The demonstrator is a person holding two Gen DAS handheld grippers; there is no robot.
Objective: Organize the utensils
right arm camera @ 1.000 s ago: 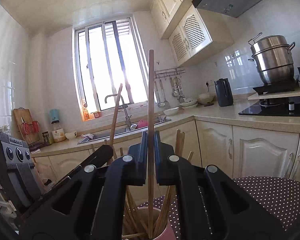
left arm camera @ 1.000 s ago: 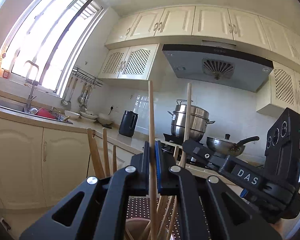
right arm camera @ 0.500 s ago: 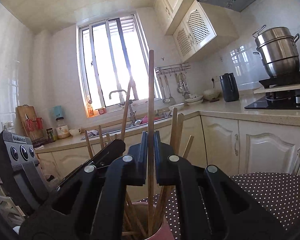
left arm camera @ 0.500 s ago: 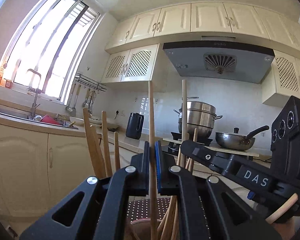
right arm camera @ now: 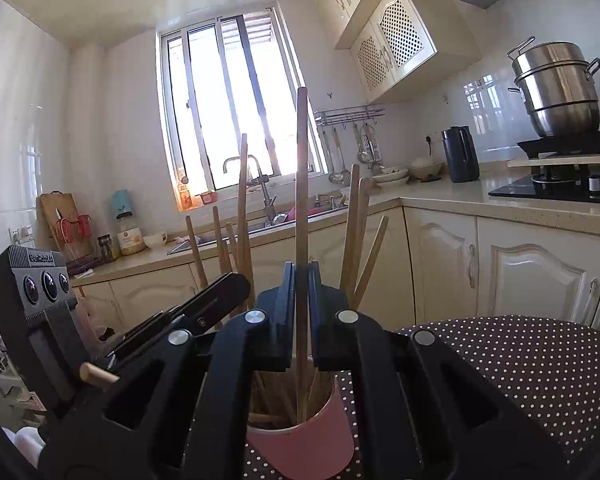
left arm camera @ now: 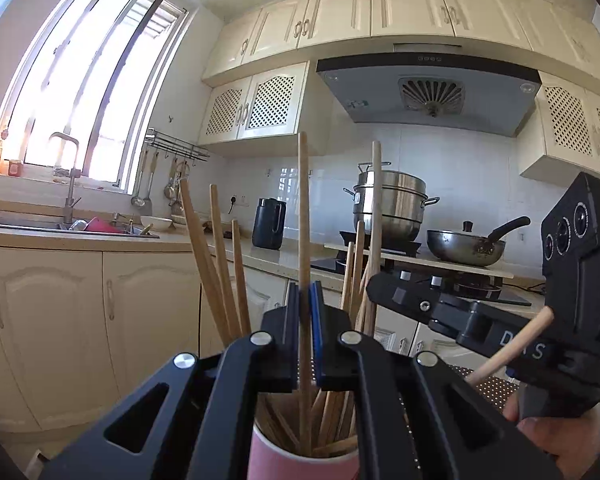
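Left wrist view shows the left tongs [left arm camera: 305,316] clenched on one wooden chopstick [left arm camera: 303,216], which stands upright between the two blue pads. The lower end of this chopstick goes down into a pink cup [left arm camera: 284,460] that sits directly below the tongs. More wooden chopsticks [left arm camera: 220,264] stand in the same cup; some lean away to the left of the tongs, others rise just to the right of them. To the right of the left tongs, and a little further ahead, the right tongs [left arm camera: 380,284] are seen from the side, with a hand [left arm camera: 556,436] under the black body. One loose stick [left arm camera: 512,350] lies tilted in front of that body; I cannot tell what it rests on.

Right wrist view shows the right tongs [right arm camera: 301,300] also clenched on a single upright chopstick [right arm camera: 301,184], and its lower end is inside the pink cup [right arm camera: 304,444] below the fingers. The other chopsticks [right arm camera: 356,236] in the cup fan out on both sides of the held one. The left tongs [right arm camera: 220,292] come in from the left and reach over the same cup. The cup stands on a surface covered with a dark dotted cloth [right arm camera: 520,364], which spreads to the right of the right tongs. Beyond the tongs there are cream cabinets [right arm camera: 520,272], a sink [right arm camera: 260,224] under a bright window [right arm camera: 232,108], and a steel pot [right arm camera: 556,88] on the stove to the far right.
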